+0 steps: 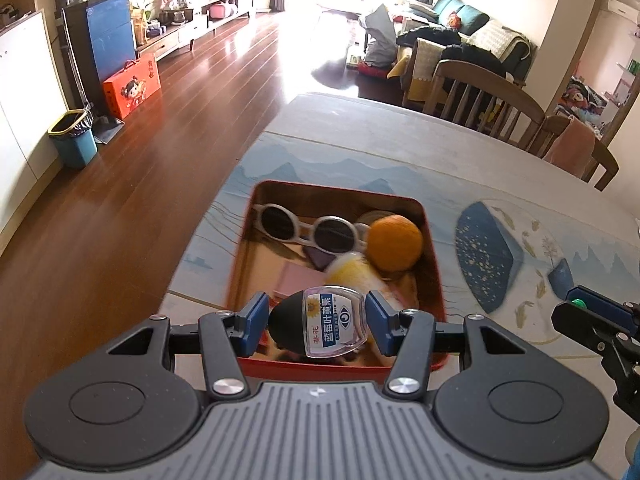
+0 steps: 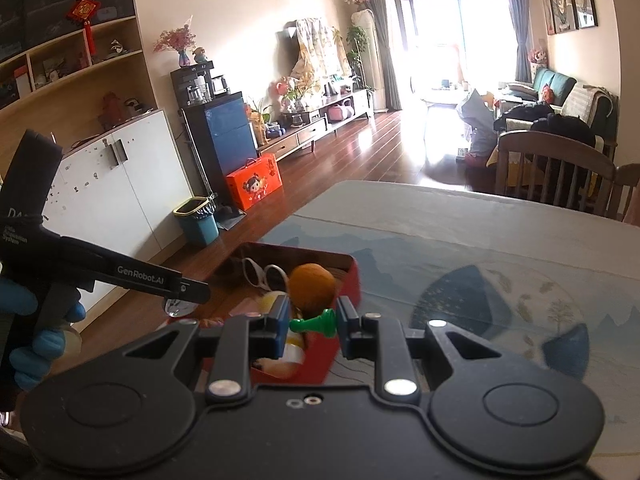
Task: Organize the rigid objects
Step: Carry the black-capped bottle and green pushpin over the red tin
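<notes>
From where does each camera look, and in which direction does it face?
Left wrist: sits behind the left claw, facing over the red tin toward the living room; this claw holds a small bottle.
Right wrist: sits behind the right claw, looking past the tin's right side; it holds a green pawn.
Both views share the tin, the orange and the sunglasses.
</notes>
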A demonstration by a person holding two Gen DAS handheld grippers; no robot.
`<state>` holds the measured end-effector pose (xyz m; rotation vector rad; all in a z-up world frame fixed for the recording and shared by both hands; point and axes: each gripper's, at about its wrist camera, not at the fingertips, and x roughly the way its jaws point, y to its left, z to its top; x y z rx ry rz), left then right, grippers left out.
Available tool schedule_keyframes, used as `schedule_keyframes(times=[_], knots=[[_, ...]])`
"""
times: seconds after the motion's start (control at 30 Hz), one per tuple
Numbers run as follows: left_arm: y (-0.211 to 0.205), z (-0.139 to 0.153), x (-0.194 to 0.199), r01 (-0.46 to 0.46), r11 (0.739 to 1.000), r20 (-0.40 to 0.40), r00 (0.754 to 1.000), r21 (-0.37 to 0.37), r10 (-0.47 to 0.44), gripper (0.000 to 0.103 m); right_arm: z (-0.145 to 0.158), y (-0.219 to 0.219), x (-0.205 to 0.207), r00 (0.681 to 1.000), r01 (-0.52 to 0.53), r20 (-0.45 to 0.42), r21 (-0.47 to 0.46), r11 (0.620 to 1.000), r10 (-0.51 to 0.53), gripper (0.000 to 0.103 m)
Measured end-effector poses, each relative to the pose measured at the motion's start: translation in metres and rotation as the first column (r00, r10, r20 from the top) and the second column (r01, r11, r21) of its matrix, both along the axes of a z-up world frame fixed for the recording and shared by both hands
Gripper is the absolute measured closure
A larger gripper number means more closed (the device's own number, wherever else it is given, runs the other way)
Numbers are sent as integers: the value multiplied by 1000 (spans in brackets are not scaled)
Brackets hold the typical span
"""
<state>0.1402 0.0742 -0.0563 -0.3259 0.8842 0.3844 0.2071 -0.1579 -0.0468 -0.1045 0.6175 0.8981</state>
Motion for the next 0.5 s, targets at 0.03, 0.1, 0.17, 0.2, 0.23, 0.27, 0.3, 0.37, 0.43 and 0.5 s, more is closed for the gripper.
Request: schedule_keyframes(times=[0.03,0.1,0.17,0.2,0.23,0.27,0.3,0.37,0.43,0.5], knots=[[5,1,-2,1,1000,3,1000,0,-1,51,1,5,-2,1000,-2,6,-2,1000,2,79],[14,1,-5,6,1000,8,1000,2,-6,51,1,14,-6,1000,-5,14,-6,1000,5,79],[22,0,-7,11,1000,10,1000,-1,-11,51,-1,23,-8,1000,-11,17,-15,1000,12,79],[26,-2,-7,14,1000,9,1000,-3,-14,51,-2,28,-8,1000,-13,17,-20,1000,13,79],[30,-3,-6,21,1000,7,1000,-1,-21,51,-4,33,-8,1000,-15,14,-26,1000,15,79],[32,-5,-5,30,1000,5,1000,2,-30,51,-7,38,-8,1000,-18,13,-34,999,18,79],[35,-7,-3,40,999,4,999,6,-40,51,-9,43,-7,1000,-18,13,-47,999,19,79],[39,-12,3,59,998,0,998,9,-59,51,-17,55,-4,1000,-26,11,-74,997,27,79],[44,-18,10,73,997,-3,997,10,-73,51,-24,67,-3,999,-33,20,-105,994,35,79],[48,-24,18,92,996,-7,996,11,-91,51,-31,77,-1,999,-43,27,-132,990,47,79]])
